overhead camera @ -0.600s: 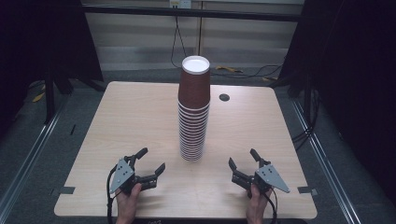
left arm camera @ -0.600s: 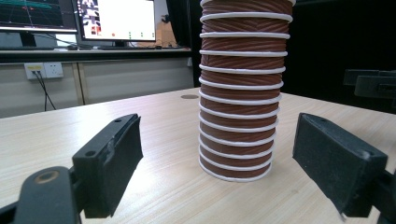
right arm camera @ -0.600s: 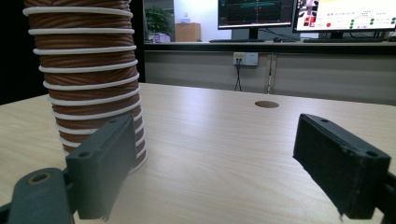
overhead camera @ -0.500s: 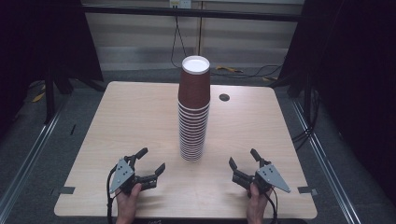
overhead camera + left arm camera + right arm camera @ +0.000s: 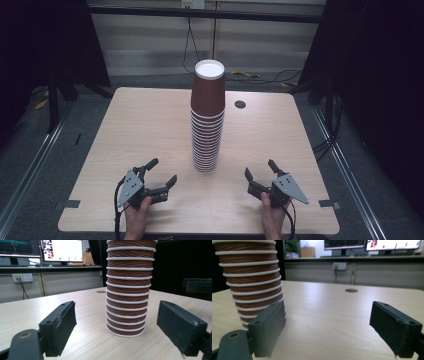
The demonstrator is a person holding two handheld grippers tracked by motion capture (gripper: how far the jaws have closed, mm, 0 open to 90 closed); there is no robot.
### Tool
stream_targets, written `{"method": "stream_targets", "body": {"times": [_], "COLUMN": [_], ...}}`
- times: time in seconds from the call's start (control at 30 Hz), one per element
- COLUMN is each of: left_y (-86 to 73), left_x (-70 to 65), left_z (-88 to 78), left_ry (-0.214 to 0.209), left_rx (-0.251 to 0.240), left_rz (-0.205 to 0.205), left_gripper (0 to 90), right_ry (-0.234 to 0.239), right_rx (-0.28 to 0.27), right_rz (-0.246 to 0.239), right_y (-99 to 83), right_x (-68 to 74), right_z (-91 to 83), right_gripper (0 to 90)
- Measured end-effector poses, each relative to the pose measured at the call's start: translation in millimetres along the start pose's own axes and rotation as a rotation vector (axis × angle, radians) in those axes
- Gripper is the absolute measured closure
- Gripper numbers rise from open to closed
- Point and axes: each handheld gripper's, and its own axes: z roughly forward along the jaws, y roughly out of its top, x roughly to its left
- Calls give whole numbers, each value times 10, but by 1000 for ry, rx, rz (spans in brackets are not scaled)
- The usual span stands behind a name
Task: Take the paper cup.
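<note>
A tall stack of brown paper cups [image 5: 207, 117] stands upside down on the wooden table [image 5: 125, 130], ahead of both grippers and between them. The left gripper [image 5: 161, 175], jaws spread and empty, has the stack ahead and to its right. The right gripper [image 5: 261, 172], likewise spread with nothing between its jaws, has it ahead to its left, well apart.

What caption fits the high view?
Tall stack of brown paper cups upside down on a wooden table, flanked by two hand-held grippers, jaws open.
</note>
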Motion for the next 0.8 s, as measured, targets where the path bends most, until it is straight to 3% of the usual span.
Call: {"method": "stream_targets", "body": {"times": [0.07,0.27,0.53,0.63,0.8], "left_y": [0,0,0,-1,-1], "left_x": [0,0,2,1,1], "left_z": [0,0,-1,-1,-3], "left_ry": [-2,-2,-5,-3,-3], "left_rx": [0,0,-1,-3,-3], "left_rz": [-1,-1,-1,-2,-1], "left_gripper": [156,156,155,155,155], "right_ry": [51,104,190,238,265], "right_rx": [40,51,118,105,99], "right_rz": [22,15,25,32,32], "right_y": [23,79,202,304,416], "right_x": [15,71,138,140,134], "right_z": [11,21,74,89,117], "right_gripper": [129,135,187,192,188]}}
